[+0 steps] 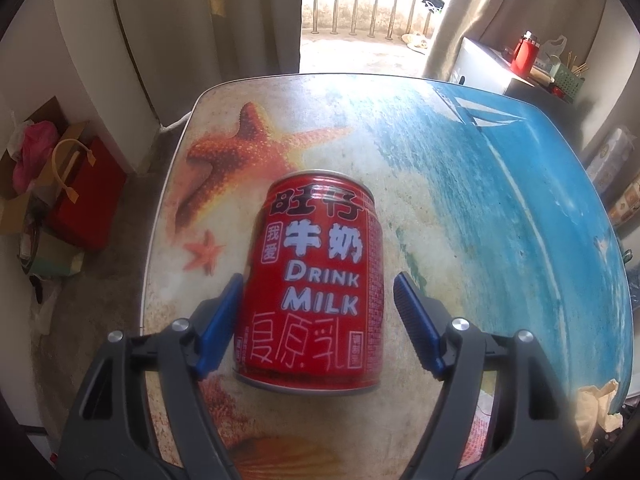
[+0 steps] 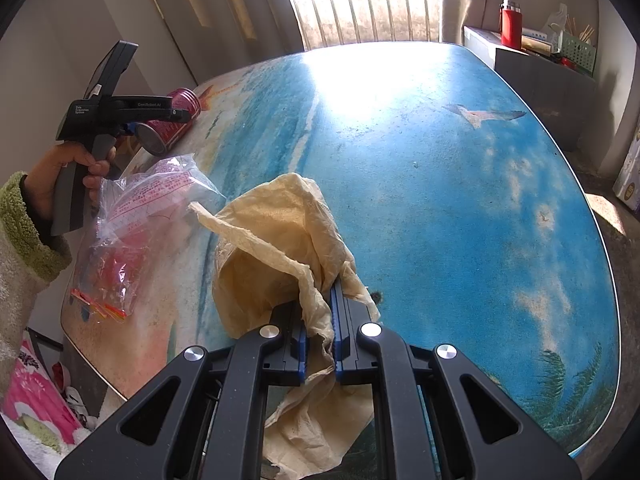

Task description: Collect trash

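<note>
A red milk can (image 1: 316,280) lies on its side on the printed table (image 1: 480,184). My left gripper (image 1: 318,300) is open around the can; its left pad touches the can's side and its right pad stands a little apart. The can (image 2: 176,118) and the left gripper (image 2: 156,120) also show in the right wrist view at the table's far left. My right gripper (image 2: 320,312) is shut on a crumpled yellowish paper napkin (image 2: 280,248) over the table (image 2: 460,200). A clear plastic bag (image 2: 136,240) with red print lies left of the napkin.
A corner of the napkin (image 1: 600,404) shows at the table's right edge in the left wrist view. A red gift bag (image 1: 86,196) and cardboard boxes sit on the floor to the left. A cabinet (image 2: 532,64) with a red bottle stands at the back right.
</note>
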`<state>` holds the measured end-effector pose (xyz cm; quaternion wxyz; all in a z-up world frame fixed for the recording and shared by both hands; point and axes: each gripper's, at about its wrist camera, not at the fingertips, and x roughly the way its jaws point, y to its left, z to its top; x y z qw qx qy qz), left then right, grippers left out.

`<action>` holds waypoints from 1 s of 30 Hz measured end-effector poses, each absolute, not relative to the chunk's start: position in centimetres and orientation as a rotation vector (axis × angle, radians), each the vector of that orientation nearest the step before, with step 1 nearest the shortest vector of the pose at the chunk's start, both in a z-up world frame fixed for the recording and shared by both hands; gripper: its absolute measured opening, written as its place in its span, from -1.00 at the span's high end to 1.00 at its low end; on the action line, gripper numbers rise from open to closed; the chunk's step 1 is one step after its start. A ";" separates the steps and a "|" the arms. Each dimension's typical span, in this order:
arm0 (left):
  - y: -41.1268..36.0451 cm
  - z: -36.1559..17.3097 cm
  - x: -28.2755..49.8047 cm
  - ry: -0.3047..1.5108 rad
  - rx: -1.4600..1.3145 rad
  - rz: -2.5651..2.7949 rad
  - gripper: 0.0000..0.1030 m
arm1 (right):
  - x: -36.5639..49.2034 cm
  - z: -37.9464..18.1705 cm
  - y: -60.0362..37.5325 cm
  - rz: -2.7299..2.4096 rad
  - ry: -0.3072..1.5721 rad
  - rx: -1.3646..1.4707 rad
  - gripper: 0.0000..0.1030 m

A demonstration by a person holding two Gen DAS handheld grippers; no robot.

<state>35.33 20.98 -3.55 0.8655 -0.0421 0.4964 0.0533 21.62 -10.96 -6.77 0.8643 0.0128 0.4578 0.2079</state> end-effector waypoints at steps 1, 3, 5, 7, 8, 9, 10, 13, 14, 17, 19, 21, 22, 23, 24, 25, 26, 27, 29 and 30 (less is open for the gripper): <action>20.9 -3.6 35.4 1.044 -0.086 0.114 -0.38 | 21.6 -6.8 -11.0 0.436 0.960 0.026 0.81; 20.9 -3.7 35.6 1.047 -0.079 0.123 -0.32 | 21.6 -6.8 -11.0 0.436 0.960 0.025 0.81; 20.9 -3.8 35.6 1.050 -0.078 0.127 -0.23 | 21.6 -6.7 -11.0 0.436 0.960 0.026 0.81; 21.1 -3.8 35.6 1.052 -0.090 0.126 -0.22 | 21.6 -6.8 -10.9 0.436 0.959 0.027 0.81; 21.1 -3.8 35.6 1.052 -0.094 0.126 -0.21 | 21.6 -6.8 -11.0 0.437 0.959 0.028 0.81; 21.2 -3.8 35.5 1.052 -0.097 0.126 -0.21 | 21.6 -6.8 -11.0 0.437 0.958 0.029 0.81; 21.2 -3.8 35.5 1.052 -0.100 0.126 -0.21 | 21.6 -6.8 -11.0 0.437 0.958 0.031 0.81; 21.2 -3.7 35.3 1.047 -0.109 0.125 -0.21 | 21.5 -6.9 -11.0 0.439 0.954 0.035 0.81; 21.2 -3.6 35.2 1.043 -0.110 0.124 -0.21 | 21.5 -6.9 -11.1 0.439 0.953 0.039 0.81; 21.1 -3.2 34.6 1.026 -0.116 0.114 -0.20 | 21.7 -6.7 -11.3 0.439 0.952 0.057 0.82; 21.2 -2.7 34.2 1.011 -0.117 0.109 -0.21 | 21.6 -6.5 -11.6 0.432 0.943 0.058 0.82; 21.2 -2.1 33.7 0.995 -0.124 0.100 -0.21 | 21.5 -6.3 -11.8 0.428 0.936 0.062 0.82; 21.3 -1.7 33.4 0.987 -0.131 0.090 -0.21 | 21.5 -6.2 -11.9 0.428 0.933 0.065 0.82; 21.3 -1.4 33.1 0.977 -0.139 0.078 -0.21 | 21.5 -6.1 -11.9 0.429 0.930 0.067 0.82; 21.3 -1.0 32.8 0.968 -0.145 0.067 -0.21 | 21.5 -6.1 -12.0 0.429 0.928 0.069 0.82; 21.3 -0.6 32.5 0.961 -0.148 0.062 -0.21 | 21.4 -6.0 -12.0 0.427 0.926 0.070 0.82; 21.2 -0.2 32.2 0.952 -0.148 0.058 -0.21 | 21.3 -5.9 -12.1 0.428 0.925 0.073 0.82; 21.2 0.2 31.9 0.942 -0.149 0.054 -0.21 | 21.3 -5.8 -12.2 0.428 0.924 0.077 0.82; 21.1 1.1 31.2 0.923 -0.156 0.042 -0.20 | 21.2 -5.7 -12.3 0.428 0.919 0.082 0.82; 20.9 1.6 30.8 0.913 -0.159 0.036 -0.20 | 21.1 -5.5 -12.3 0.428 0.916 0.083 0.82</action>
